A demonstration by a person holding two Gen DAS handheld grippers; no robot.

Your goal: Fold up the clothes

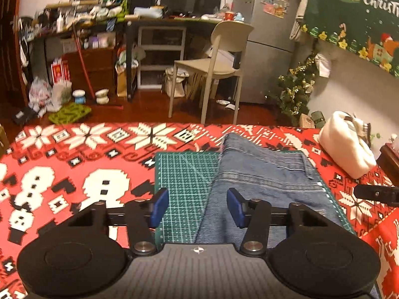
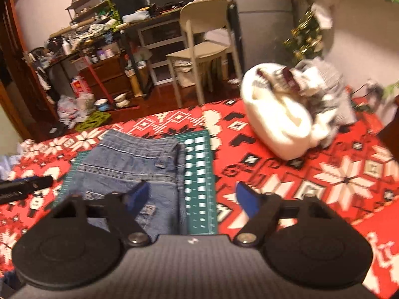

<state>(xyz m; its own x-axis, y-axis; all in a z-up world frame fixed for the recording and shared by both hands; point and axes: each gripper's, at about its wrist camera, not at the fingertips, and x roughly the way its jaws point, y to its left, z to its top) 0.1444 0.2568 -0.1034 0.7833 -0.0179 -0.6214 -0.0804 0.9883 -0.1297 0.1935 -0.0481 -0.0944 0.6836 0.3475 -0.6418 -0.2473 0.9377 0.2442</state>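
Left wrist view: the left gripper (image 1: 197, 205) has its blue fingers (image 1: 157, 206) spread wide, nothing between them, hovering above the jeans (image 1: 261, 182). The jeans sit folded in the middle-right of the frame, on a green cutting mat (image 1: 187, 174) over the red patterned tablecloth (image 1: 74, 169) on the table. A white bag (image 1: 346, 144) is at the right edge.

Right wrist view: a bit blurry, but the right gripper (image 2: 192, 196) is wide open too and holds nothing. Its left finger (image 2: 137, 195) is over the denim, the other over the tablecloth. Jeans are center-left, seams and a belt loop visible.
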